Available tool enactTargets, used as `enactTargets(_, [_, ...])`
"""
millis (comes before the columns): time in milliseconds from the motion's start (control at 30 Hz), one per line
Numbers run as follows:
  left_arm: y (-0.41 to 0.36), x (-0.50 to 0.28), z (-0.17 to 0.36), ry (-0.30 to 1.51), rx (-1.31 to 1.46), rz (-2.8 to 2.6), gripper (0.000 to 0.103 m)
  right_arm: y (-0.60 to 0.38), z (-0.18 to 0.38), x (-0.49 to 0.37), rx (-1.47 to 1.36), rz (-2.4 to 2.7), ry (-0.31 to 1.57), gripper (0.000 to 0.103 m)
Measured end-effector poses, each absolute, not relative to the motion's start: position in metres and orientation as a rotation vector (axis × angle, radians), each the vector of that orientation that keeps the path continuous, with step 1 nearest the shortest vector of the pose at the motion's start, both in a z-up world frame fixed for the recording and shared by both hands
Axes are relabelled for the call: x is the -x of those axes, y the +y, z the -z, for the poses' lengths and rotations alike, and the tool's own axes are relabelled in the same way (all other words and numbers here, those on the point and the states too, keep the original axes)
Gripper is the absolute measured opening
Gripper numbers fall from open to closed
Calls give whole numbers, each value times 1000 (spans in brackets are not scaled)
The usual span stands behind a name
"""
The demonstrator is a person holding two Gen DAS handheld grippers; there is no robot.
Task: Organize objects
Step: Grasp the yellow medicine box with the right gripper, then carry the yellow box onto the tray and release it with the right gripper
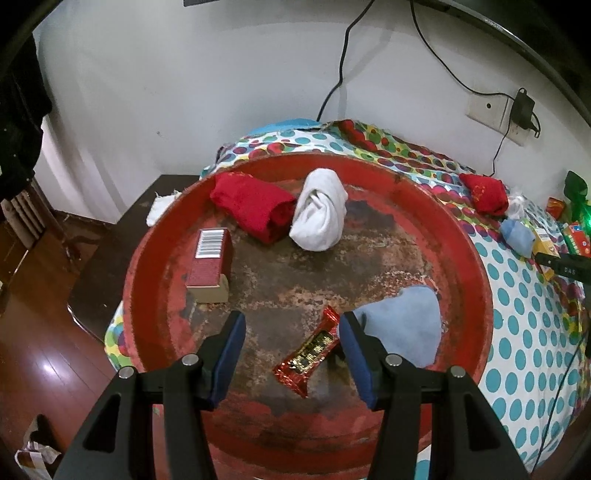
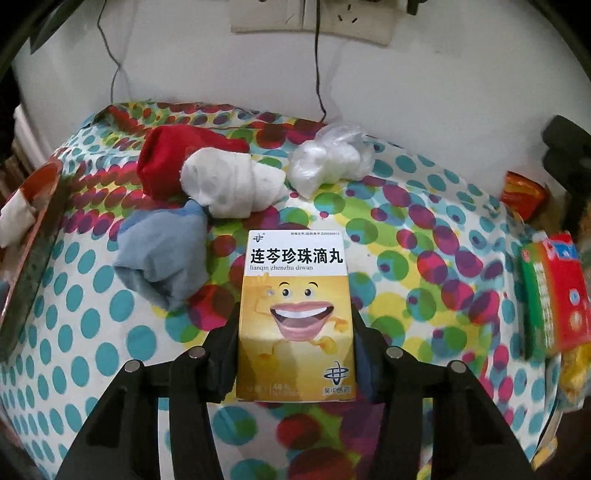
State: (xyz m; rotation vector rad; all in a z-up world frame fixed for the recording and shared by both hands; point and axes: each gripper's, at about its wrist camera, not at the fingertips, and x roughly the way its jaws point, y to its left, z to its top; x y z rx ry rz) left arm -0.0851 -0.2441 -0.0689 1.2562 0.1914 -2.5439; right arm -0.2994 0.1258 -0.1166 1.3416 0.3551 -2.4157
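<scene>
A round red tray lies on the dotted cloth. In it are a red sock roll, a white sock roll, a red box with a barcode, a blue sock and a red-gold snack bar. My left gripper is open above the tray, its jaws on either side of the snack bar. My right gripper is shut on a yellow medicine box with a smiling face. Beyond it lie a red sock roll, a white sock roll and a blue sock.
A plastic bag of white stuff lies near the wall. A green and orange box and snack packets sit at the right. Cables hang from a wall socket. The tray's edge is at the left. A dark side table stands beyond the tray.
</scene>
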Motion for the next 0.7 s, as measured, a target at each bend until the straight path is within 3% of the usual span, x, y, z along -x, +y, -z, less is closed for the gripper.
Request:
enactTargets(300, [-263,78,61,206,-1195,2484,54,109,97,253,-1323,2412,192,48])
enactTargets(700, [-297,66,61,288,-1156,2370,54,11,62,192,-1203,2246,258,48])
